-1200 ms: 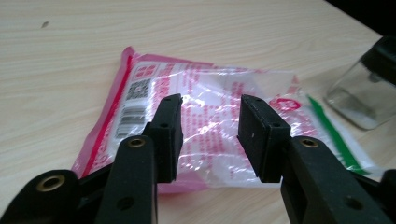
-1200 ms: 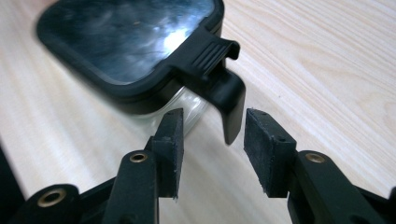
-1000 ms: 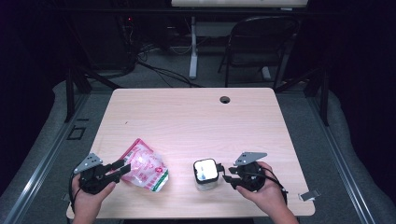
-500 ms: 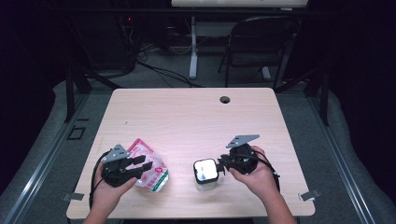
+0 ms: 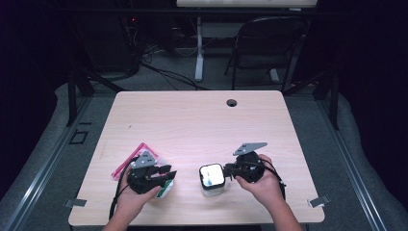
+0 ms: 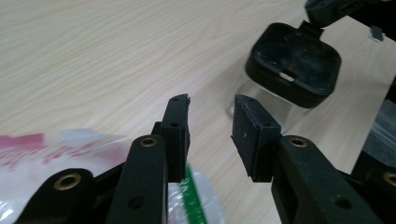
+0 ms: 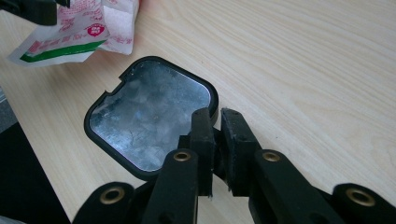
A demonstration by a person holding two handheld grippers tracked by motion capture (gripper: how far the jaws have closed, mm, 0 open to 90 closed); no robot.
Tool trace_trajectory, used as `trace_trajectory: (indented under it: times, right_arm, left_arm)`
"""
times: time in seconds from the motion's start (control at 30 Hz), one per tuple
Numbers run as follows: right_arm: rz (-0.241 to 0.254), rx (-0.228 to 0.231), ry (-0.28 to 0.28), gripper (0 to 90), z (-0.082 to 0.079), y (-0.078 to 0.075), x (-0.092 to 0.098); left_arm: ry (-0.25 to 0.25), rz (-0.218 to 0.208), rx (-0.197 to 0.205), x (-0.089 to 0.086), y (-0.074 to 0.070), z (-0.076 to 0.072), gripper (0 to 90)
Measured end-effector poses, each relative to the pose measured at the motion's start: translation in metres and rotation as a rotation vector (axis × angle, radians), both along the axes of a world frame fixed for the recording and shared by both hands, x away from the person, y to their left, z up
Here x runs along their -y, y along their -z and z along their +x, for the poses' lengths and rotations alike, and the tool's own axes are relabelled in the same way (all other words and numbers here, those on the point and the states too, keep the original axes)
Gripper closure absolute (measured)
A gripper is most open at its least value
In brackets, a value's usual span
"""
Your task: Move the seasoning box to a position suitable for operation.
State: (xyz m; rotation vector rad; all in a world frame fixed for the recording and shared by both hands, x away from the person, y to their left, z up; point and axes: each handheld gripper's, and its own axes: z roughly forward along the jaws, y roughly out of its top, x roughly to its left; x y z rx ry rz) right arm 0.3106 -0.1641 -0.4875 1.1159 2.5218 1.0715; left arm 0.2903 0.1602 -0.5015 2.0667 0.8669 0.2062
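Right gripper [image 5: 230,169] fingers have just been closing onto the jar [image 5: 212,180] lid's [image 7: 148,112] 3 o'clock rim; the lid remains on. Left gripper [image 5: 169,174] fingers, also just closing, stand apart over the bag [image 5: 137,155], gripping nothing.

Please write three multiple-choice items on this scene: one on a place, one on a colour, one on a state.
1. In the high view, on which side of the jar does the packet lie?
A. left
B. right
C. on top of it

2. What colour is the jar's lid?
A. white
B. red
C. black

3. How do the fingers of the left gripper stand?
A. shut on the lid
B. open, nothing between them
C. shut on a spoon

Key:
1 A: the packet lies under the left hand, the jar to its right.
2 C: the lid's rim is black.
3 B: bare table shows between the fingers, though they have just been closing.
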Motion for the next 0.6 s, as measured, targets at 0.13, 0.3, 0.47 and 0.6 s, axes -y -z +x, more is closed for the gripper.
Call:
trace_trajectory:
  times: [0.13, 0.3, 0.47, 0.6]
  right_arm:
    - [0.001, 0.008, 0.008, 84.3, 0.000, 0.001, 0.000]
    - [0.018, -0.003, 0.018, 85.5, 0.000, 0.002, 0.001]
    - [0.016, 0.005, 0.019, 85.5, -0.001, 0.002, 0.001]
    - [0.017, 0.006, 0.020, 85.5, -0.001, 0.002, 0.001]
  left_arm:
    - [0.050, 0.019, 0.003, 0.017, 0.005, -0.004, 73.5]
    - [0.082, 0.047, 0.005, 0.033, 0.010, -0.008, 82.0]
    - [0.110, 0.043, -0.008, 0.045, 0.014, -0.012, 87.6]
    - [0.128, 0.040, -0.016, 0.052, 0.017, -0.014, 89.7]
